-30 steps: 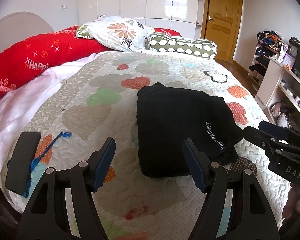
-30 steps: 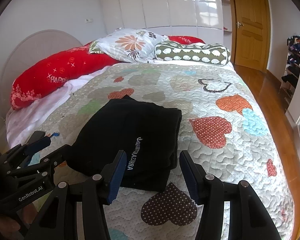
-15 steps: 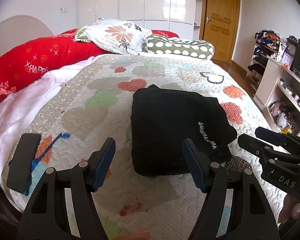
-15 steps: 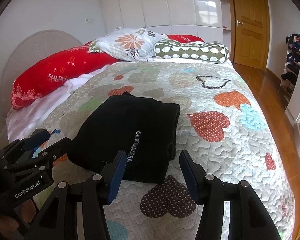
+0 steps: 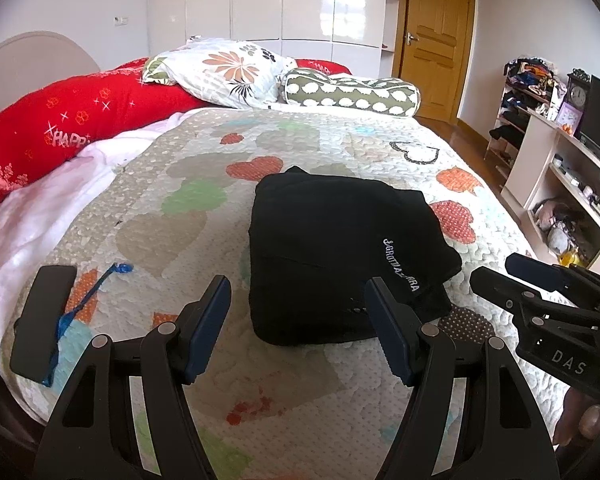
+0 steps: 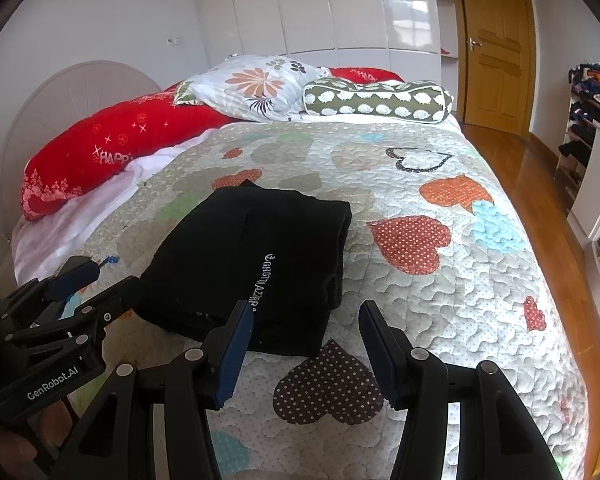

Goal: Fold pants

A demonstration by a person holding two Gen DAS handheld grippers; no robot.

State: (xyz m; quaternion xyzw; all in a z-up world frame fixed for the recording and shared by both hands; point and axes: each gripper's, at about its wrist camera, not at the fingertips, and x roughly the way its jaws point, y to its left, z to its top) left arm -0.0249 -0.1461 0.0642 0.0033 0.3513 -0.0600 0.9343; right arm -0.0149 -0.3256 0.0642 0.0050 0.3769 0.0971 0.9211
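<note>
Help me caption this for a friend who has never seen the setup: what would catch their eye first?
Probably the black pants, folded into a compact block with white lettering, lying mid-bed on the heart-patterned quilt. Next, the open left gripper and right gripper framing the foreground, neither touching the cloth. At the head of the bed, a bright red pillow lies left of a floral pillow.
</note>
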